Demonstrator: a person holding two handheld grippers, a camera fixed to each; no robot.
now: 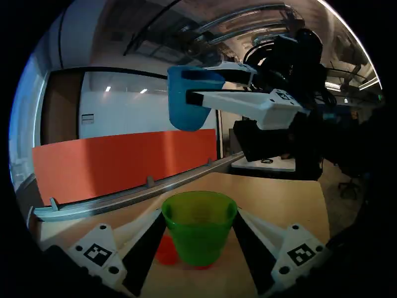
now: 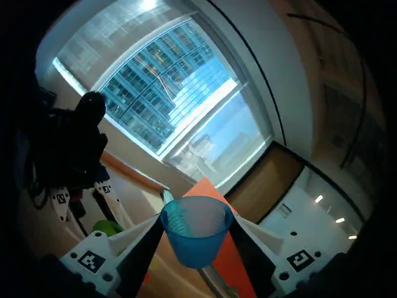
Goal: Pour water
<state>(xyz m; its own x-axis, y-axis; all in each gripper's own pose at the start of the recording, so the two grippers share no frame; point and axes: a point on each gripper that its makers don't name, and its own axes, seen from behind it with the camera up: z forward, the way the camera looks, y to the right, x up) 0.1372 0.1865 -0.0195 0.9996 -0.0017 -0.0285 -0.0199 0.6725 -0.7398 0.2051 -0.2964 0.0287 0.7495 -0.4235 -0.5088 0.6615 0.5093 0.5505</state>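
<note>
A green cup (image 1: 199,233) stands upright between the fingers of my left gripper (image 1: 198,218), which is shut on it just over the wooden table (image 1: 283,198). High above it, my right gripper (image 1: 196,87) comes in from the right, shut on a blue cup (image 1: 187,102). In the right gripper view the blue cup (image 2: 196,233) sits clamped in my right gripper (image 2: 196,218), and the room looks strongly tilted. The left gripper (image 2: 97,218) and green cup (image 2: 106,227) lie lower left. I cannot tell whether either cup holds water.
A small red object (image 1: 166,251) lies on the table just behind the green cup. A metal rail (image 1: 149,191) and an orange panel (image 1: 124,159) border the table's far side. Large windows (image 2: 168,104) are beyond. An office chair (image 1: 350,186) stands at the right.
</note>
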